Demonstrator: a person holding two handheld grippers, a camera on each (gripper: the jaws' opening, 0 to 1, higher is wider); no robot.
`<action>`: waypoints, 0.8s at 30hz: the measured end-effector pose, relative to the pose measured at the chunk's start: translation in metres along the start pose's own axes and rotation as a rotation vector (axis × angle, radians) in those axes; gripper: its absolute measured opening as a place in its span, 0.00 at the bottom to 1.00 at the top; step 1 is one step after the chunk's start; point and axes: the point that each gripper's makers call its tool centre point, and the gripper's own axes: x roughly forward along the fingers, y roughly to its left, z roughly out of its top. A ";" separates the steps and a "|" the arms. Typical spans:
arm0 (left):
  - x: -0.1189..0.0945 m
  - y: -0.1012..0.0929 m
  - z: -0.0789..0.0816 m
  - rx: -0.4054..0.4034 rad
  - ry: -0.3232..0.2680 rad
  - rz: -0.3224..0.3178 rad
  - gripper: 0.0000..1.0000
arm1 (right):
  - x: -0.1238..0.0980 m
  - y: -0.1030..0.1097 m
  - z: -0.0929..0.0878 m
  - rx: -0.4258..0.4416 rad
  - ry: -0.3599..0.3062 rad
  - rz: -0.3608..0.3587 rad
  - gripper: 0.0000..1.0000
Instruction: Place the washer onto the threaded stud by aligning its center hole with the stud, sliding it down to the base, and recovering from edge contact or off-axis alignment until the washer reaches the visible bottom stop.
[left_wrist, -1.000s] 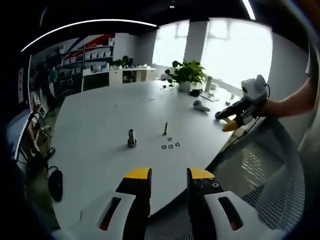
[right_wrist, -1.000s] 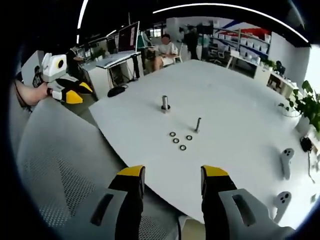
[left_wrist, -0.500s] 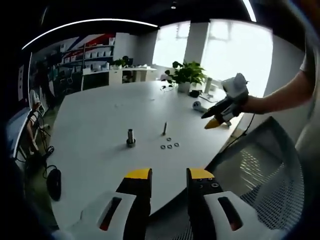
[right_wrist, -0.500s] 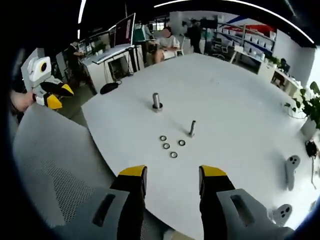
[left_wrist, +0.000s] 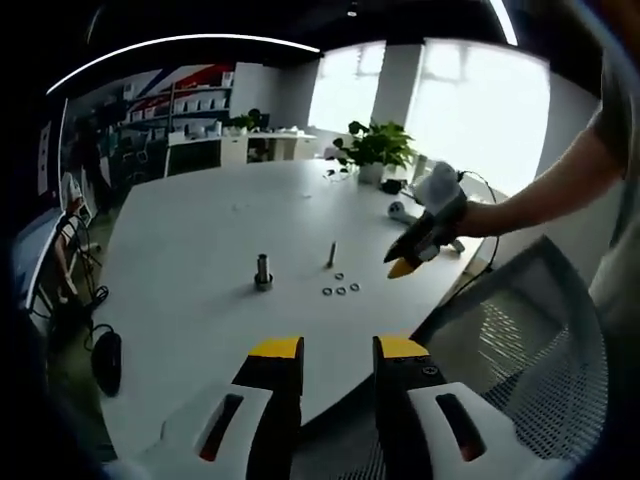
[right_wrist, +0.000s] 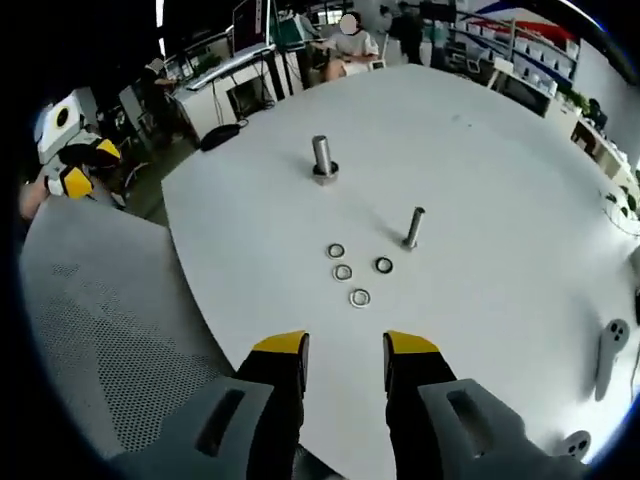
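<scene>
Over the last second the right tool (left_wrist: 400, 268) has swung in from beyond the counter's edge to hang over the counter (left_wrist: 190, 250) near the washers, as the left gripper view shows, and in the right gripper view its own jaws have drawn a little closer together while the washers and studs have grown larger ahead of it. The right tool (right_wrist: 344, 350) is empty, its yellow-tipped jaws parted by a narrow gap, poised above the counter's (right_wrist: 500, 200) near edge. Four washers (right_wrist: 343, 272) lie flat in a loose cluster on the white counter, apart from one another, with the nearest washer (right_wrist: 360, 297) closest to the near edge. Just beyond the cluster stands the thin threaded stud (right_wrist: 412, 228), upright and bare, with no washer on it. Farther in, a thicker stud on a round base (right_wrist: 322, 160) stands upright, well apart from the thin one. The left tool (left_wrist: 336, 350) is also empty, jaws parted, held off the counter's near edge above a mesh chair back (left_wrist: 530, 330); in the right gripper view the left tool (right_wrist: 72, 178) sits beyond the counter's left edge. Two white controllers (right_wrist: 606, 345) lie near the counter's right edge.
</scene>
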 end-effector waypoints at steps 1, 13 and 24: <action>0.000 0.000 -0.001 0.004 0.006 0.001 0.26 | 0.005 -0.002 -0.001 0.007 0.012 0.000 0.32; -0.001 0.001 0.003 0.002 -0.016 0.001 0.25 | 0.033 -0.006 0.001 -0.087 0.123 0.001 0.31; -0.002 0.003 0.002 -0.008 -0.016 0.009 0.25 | 0.054 -0.007 0.001 -0.139 0.185 0.020 0.28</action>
